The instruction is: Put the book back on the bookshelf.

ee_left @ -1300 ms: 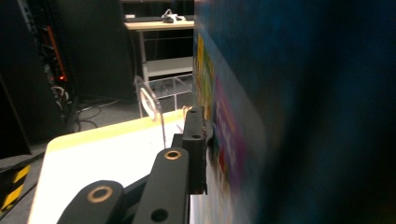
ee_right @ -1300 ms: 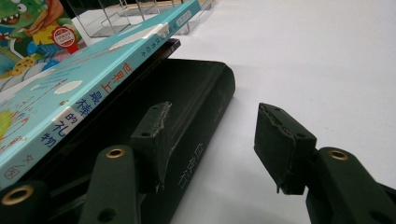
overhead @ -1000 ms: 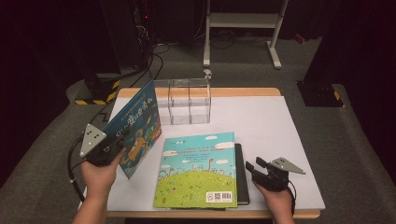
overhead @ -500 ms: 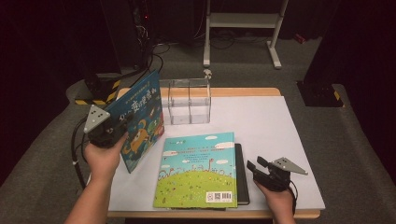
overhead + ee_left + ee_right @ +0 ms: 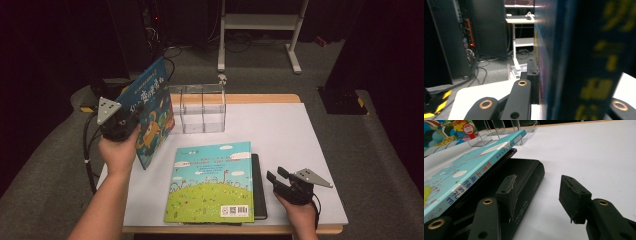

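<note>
My left gripper (image 5: 131, 116) is shut on a blue picture book (image 5: 152, 117) and holds it upright above the table's left edge, just left of the clear plastic rack (image 5: 202, 107). In the left gripper view the book's spine (image 5: 579, 62) rises close in front, with one black finger (image 5: 532, 72) pressed against its cover. A light-blue book (image 5: 212, 182) lies flat on a dark book (image 5: 258, 185). My right gripper (image 5: 276, 177) rests open at the dark book's right side. In the right gripper view its pads (image 5: 539, 192) stand apart by the dark spine (image 5: 524, 177).
The white table top (image 5: 300, 130) stretches bare to the right of the rack and the stacked books. A white metal stand (image 5: 260, 25) and cables are on the floor behind the table. Dark racks stand at the back left.
My left hand has lifted the blue book higher and carried it away from the person, toward the rack, standing it more upright. The right gripper has stayed where it was.
</note>
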`<action>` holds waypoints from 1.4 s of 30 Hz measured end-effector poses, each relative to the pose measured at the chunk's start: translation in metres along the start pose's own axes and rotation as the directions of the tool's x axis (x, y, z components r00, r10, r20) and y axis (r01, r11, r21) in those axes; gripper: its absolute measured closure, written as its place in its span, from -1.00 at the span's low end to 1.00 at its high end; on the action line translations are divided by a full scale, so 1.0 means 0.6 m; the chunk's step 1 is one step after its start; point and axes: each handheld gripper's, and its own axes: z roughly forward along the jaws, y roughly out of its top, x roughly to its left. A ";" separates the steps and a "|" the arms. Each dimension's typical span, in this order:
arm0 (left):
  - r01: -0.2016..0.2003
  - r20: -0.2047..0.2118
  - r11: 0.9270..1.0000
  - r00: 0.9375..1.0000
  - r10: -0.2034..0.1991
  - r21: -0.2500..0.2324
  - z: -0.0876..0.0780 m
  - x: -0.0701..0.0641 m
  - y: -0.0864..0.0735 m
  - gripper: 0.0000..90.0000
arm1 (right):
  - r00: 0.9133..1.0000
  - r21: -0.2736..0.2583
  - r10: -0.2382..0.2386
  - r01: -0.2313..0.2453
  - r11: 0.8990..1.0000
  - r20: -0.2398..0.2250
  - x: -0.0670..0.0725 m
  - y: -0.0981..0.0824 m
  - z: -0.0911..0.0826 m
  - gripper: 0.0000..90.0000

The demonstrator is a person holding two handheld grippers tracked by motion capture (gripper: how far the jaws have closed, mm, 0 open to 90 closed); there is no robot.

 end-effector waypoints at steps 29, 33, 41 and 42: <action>-0.035 -0.106 0.999 0.994 0.031 -0.033 0.124 -0.003 -0.040 0.85 | 1.000 -0.024 0.020 -0.019 1.000 0.004 -0.006 0.002 -0.005 0.11; -0.036 -0.119 0.999 0.992 0.031 -0.033 0.130 0.001 -0.044 0.85 | 1.000 -0.025 0.020 -0.020 1.000 0.004 -0.006 0.002 -0.005 0.11; -0.030 -0.124 0.998 0.992 0.022 -0.057 0.134 0.006 -0.057 0.85 | 1.000 -0.022 0.006 -0.006 1.000 0.017 -0.006 0.001 -0.004 0.12; -0.034 -0.123 0.998 0.992 0.027 -0.061 0.133 0.007 -0.059 0.85 | 1.000 -0.021 0.004 -0.004 1.000 0.017 -0.005 0.001 -0.004 0.13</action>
